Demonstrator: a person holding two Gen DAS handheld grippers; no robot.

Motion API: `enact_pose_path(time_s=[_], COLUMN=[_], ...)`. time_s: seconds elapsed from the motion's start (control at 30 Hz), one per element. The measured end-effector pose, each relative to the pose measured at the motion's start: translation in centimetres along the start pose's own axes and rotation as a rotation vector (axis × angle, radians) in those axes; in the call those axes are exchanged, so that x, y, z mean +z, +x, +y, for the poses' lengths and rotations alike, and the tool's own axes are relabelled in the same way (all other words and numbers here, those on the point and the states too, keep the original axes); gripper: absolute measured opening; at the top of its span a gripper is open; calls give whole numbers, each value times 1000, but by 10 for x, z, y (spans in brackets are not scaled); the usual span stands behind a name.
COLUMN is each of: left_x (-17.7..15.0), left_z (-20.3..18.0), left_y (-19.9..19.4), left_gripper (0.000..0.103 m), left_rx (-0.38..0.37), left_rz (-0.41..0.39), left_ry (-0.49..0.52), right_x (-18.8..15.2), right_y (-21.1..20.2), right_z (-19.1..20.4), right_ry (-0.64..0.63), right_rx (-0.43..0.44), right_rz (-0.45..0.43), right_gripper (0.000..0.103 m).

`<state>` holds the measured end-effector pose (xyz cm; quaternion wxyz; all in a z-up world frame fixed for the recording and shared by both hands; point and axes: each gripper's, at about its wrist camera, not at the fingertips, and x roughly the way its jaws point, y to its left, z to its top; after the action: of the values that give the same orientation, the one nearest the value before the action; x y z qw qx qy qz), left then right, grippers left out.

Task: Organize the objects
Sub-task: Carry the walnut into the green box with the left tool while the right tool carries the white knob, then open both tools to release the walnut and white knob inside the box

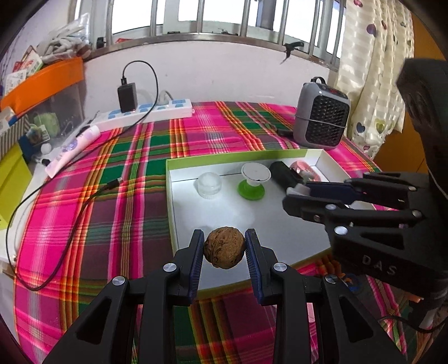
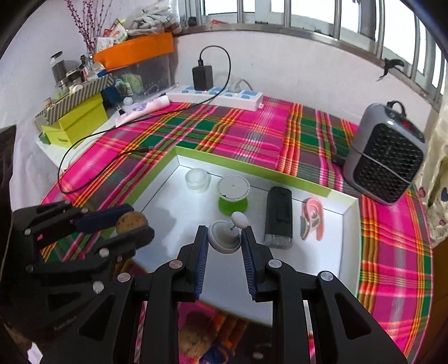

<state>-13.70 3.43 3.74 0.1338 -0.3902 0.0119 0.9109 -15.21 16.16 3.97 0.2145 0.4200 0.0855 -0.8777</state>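
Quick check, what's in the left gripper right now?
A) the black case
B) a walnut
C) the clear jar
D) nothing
B: the left gripper is clamped on a walnut, blue pads pressing both its sides above the tray; the black case and clear jar lie in the tray.

Table covered by a pink, green and orange plaid cloth (image 2: 252,134). White wall (image 1: 224,72) behind it, under a barred window (image 1: 224,16) giving bright daylight. Patterned cream curtain (image 1: 372,70) at the right. White power strip (image 2: 218,95) with black adapter (image 2: 202,77) against the wall. Grey fan heater (image 2: 387,152) on the right. Orange-lidded bin (image 2: 137,51) and yellow-green box (image 2: 75,123) at the left.
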Motion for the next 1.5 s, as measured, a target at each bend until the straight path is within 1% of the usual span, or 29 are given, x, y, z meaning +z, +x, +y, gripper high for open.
enact_pose_path(time_s=[0.17,0.53,0.73,1.1,1.5], left_x=[5,17,23,25,24], left_z=[2,1,0,-4,-5], left_y=[11,29,36,42,42], left_gripper=[28,28,28,28,28], left_rx=[8,30,32,34,36], left_rz=[19,35,40,40,42], left_ry=[7,47,63,95,101], right_x=[4,8,9,7,6], right_y=[15,34,38,44,44], right_z=[-5,-10,-9,-13,-13], right_ry=[6,9,5,12,10], right_rx=[10,8,7,2,-4], right_rz=[31,61,64,74,73], right_gripper=[25,25,25,25,25])
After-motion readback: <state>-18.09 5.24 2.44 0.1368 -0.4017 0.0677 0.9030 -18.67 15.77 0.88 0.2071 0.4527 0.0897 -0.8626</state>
